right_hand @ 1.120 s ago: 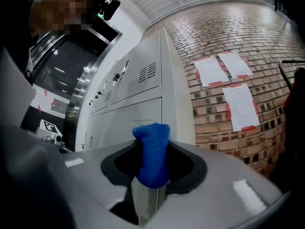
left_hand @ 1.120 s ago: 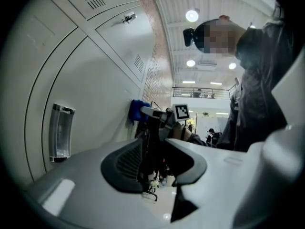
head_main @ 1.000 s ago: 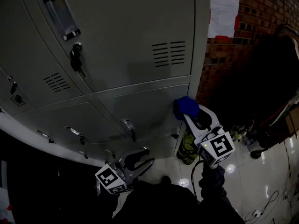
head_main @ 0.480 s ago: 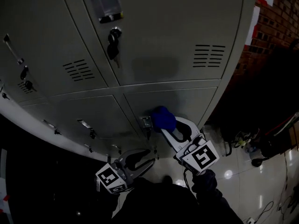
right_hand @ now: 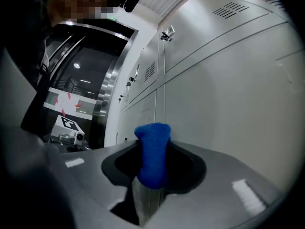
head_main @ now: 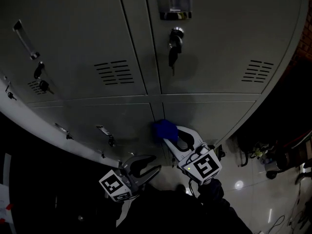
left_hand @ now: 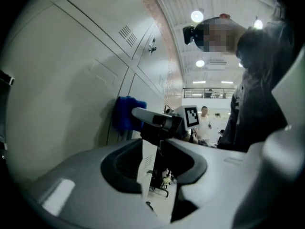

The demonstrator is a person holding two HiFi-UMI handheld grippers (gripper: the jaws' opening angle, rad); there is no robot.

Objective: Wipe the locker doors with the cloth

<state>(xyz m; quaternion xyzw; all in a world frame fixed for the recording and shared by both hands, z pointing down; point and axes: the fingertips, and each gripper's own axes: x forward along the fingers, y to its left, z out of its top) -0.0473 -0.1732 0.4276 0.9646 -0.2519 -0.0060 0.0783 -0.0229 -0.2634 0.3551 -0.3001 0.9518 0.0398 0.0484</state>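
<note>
A row of grey locker doors (head_main: 214, 28) fills the head view. A blue cloth (head_main: 165, 129) is bunched in my right gripper (head_main: 169, 134), which is shut on it and presses it against a lower locker door (head_main: 204, 116) near the seam with the neighbouring door. In the right gripper view the cloth (right_hand: 152, 151) stands up between the jaws, with the door (right_hand: 233, 89) close on the right. My left gripper (head_main: 151, 164) hangs lower left, away from the lockers, shut with nothing in it. The left gripper view shows the cloth (left_hand: 126, 113) flat against the door.
Keys hang from the lock (head_main: 173, 47) of the upper door. Small handles (head_main: 105, 130) stick out of the lower doors to the left. Glossy floor tiles (head_main: 243, 184) and dark clutter (head_main: 263, 152) lie to the right. People (left_hand: 205, 119) stand far off.
My right gripper has carried the cloth leftward along the lower door, from its right edge to the seam. The head view has swung left along the lockers. The left gripper stays put.
</note>
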